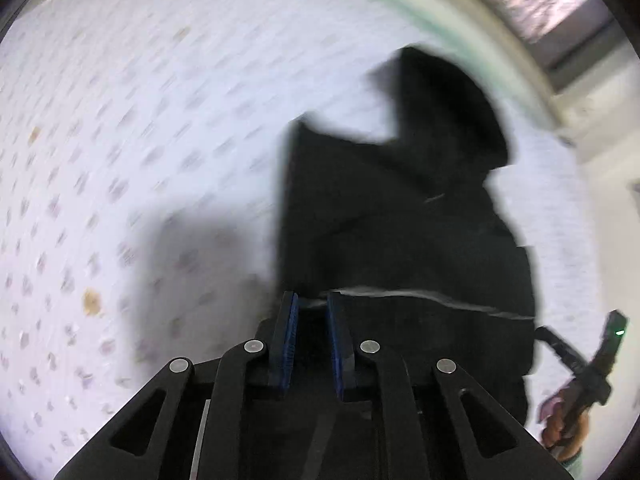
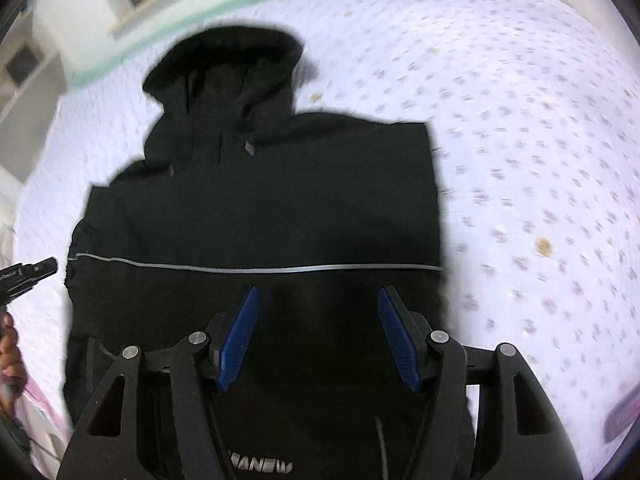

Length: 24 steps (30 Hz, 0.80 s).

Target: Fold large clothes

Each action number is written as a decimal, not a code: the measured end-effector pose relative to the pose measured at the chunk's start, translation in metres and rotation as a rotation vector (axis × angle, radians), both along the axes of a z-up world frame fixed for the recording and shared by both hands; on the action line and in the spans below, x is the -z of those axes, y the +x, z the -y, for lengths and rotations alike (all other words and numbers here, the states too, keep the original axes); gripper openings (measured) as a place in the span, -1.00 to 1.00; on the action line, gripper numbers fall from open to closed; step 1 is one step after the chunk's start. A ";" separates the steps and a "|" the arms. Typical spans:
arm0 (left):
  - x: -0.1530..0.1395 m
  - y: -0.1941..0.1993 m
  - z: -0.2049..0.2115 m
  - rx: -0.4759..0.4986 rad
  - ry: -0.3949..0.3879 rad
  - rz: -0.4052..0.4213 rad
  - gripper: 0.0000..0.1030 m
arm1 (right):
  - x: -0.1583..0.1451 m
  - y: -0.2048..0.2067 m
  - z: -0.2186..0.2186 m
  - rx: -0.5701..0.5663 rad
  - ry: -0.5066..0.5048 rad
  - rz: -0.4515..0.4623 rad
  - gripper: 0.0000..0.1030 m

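Observation:
A black hooded jacket [image 2: 256,200] with a thin grey reflective stripe lies on a white floral bedsheet [image 2: 520,140], hood toward the far side. My right gripper [image 2: 318,300] hovers above its lower middle with jaws wide open and empty. In the left wrist view the jacket [image 1: 400,220] fills the centre right, blurred. My left gripper [image 1: 312,304] has its blue pads close together with a narrow gap, at the jacket's near left edge by the stripe; dark fabric shows between the pads, but whether they pinch it is unclear.
The bedsheet [image 1: 120,140] spreads wide to the left of the jacket. A pale green bed edge [image 2: 200,0] runs along the far side. The other gripper and a hand show at the right edge of the left wrist view [image 1: 580,380].

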State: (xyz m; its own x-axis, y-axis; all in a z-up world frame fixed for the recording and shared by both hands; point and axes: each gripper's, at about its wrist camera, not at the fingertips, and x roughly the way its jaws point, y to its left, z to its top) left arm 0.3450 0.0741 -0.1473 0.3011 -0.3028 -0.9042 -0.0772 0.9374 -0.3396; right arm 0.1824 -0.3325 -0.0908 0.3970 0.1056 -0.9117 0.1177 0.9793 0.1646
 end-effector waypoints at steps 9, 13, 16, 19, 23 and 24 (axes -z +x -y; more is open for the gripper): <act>-0.029 -0.024 -0.005 0.005 -0.023 0.108 -0.70 | 0.024 0.039 -0.020 -0.030 -0.084 -0.129 0.32; -0.079 -0.014 0.056 0.184 -0.065 0.224 -0.34 | -0.014 0.066 -0.028 -0.022 -0.036 0.011 0.33; -0.066 -0.003 0.115 0.309 -0.069 0.203 -0.22 | -0.014 0.091 -0.039 -0.032 -0.045 0.041 0.33; -0.007 0.026 0.153 0.328 0.083 0.067 -0.22 | 0.010 0.106 -0.046 -0.052 -0.053 0.001 0.32; 0.045 0.044 0.138 0.250 0.090 -0.066 -0.32 | 0.063 0.115 -0.045 -0.063 -0.073 -0.128 0.31; 0.041 0.046 0.137 0.245 0.083 -0.079 -0.35 | 0.062 0.117 -0.044 -0.068 -0.070 -0.133 0.31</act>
